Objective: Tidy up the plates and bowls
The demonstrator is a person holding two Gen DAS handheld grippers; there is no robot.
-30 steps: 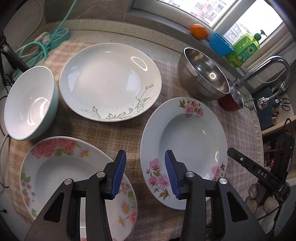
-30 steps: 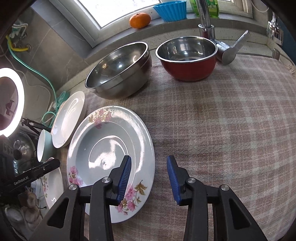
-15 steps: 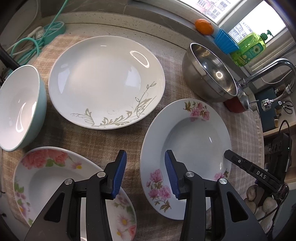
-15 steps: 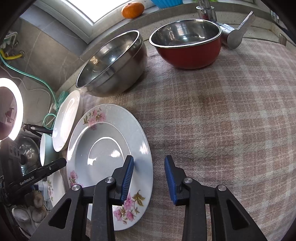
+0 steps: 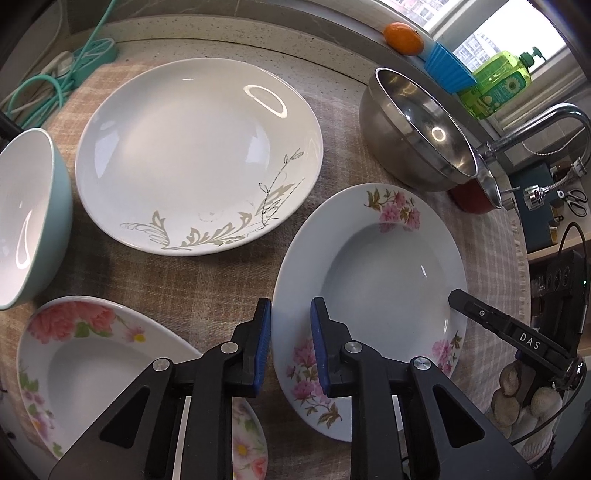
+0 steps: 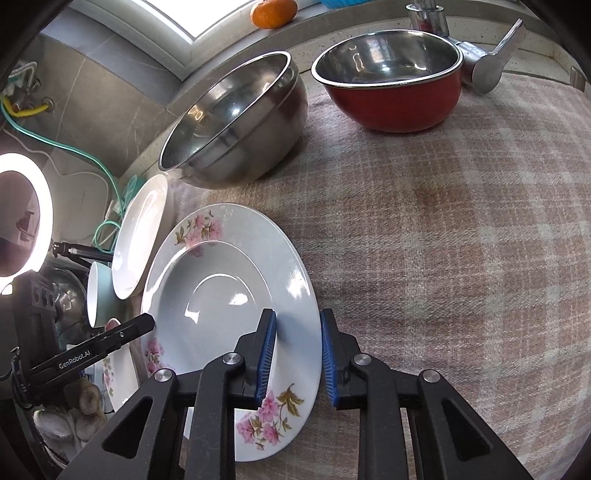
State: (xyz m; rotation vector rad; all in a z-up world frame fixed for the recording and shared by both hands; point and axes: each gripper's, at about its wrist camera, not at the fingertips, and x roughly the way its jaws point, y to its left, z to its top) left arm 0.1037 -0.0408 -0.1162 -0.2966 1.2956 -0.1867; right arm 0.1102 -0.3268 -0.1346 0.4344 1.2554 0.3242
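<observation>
Both grippers straddle opposite rims of the pink-flowered plate (image 5: 369,273), which lies on the checked cloth (image 6: 424,229) in the lower middle of each view. Left gripper (image 5: 290,345): its jaws are closing, narrowly parted, with the plate's left rim between the blue pads (image 5: 263,347); a gap shows on either side of the rim, so the pads do not press on it. Right gripper (image 6: 298,356): its jaws are closing too, with the plate's right rim between them, one pad over the plate's face and the other just outside the edge; whether that outer pad touches the rim I cannot tell. In the left wrist view, a white plate with a gold leaf pattern (image 5: 199,151) sits in the upper left, apart from the flowered plate. A teal bowl (image 5: 33,221) stands at the left edge, and another floral plate (image 5: 92,362) lies at the lower left, partly under the gripper's frame. A steel bowl (image 5: 417,133) stands at the upper right, with a red bowl (image 6: 391,81) just beside it. An orange (image 6: 273,13) rests on the window ledge at the top of the frame.
</observation>
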